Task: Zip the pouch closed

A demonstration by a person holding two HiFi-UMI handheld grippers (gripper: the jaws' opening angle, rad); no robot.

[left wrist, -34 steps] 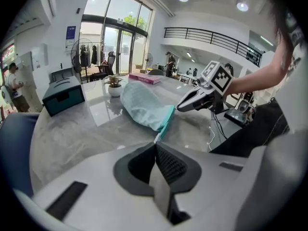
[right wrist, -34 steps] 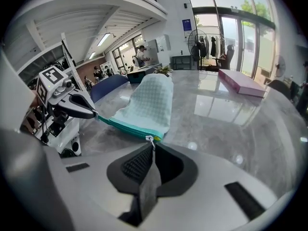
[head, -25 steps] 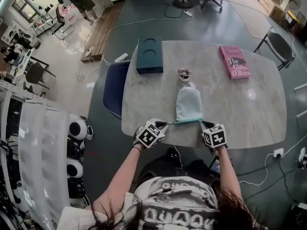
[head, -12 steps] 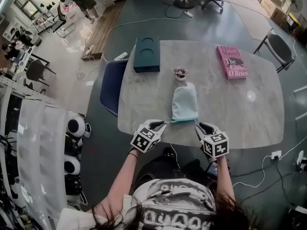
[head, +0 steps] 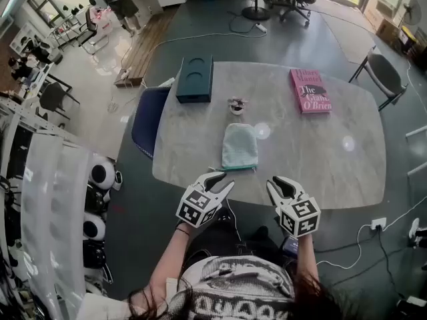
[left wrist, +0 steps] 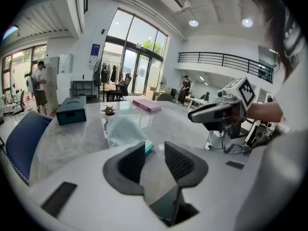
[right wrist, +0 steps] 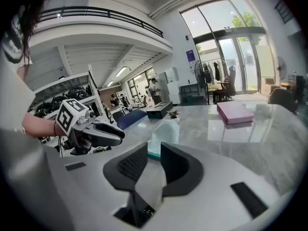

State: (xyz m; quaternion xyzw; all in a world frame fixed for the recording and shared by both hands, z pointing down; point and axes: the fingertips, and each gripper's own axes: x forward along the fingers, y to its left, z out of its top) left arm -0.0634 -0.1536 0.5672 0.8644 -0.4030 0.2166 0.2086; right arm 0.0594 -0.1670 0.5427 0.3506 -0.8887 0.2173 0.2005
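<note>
Pouch (head: 239, 147), pale blue-green with a teal zipper edge, lies flat on the marble counter (head: 333, 159), that edge turned toward the counter's near rim and the person. Only the head view takes in the whole layout. A small potted plant (head: 236, 105) stands just beyond the pouch's far end, a dark teal box (head: 195, 79) sits farther off to the pouch's left, a pink book (head: 310, 91) lies well off to its right, and a blue chair (head: 145, 120) is drawn up to the counter's side left of the pouch. That view also shows both grippers held off the near rim, on the person's side of the pouch and touching nothing. The gripper views add the jaws. The left gripper (left wrist: 155, 150) has just been opening and its jaws stand spread, with nothing between the pads and the pouch lying beyond them. The right gripper (right wrist: 154, 160) has its jaws parted too, the gap empty and the pouch's teal edge visible past it. Each gripper view also catches the other gripper off to one side, clear of the pouch.
</note>
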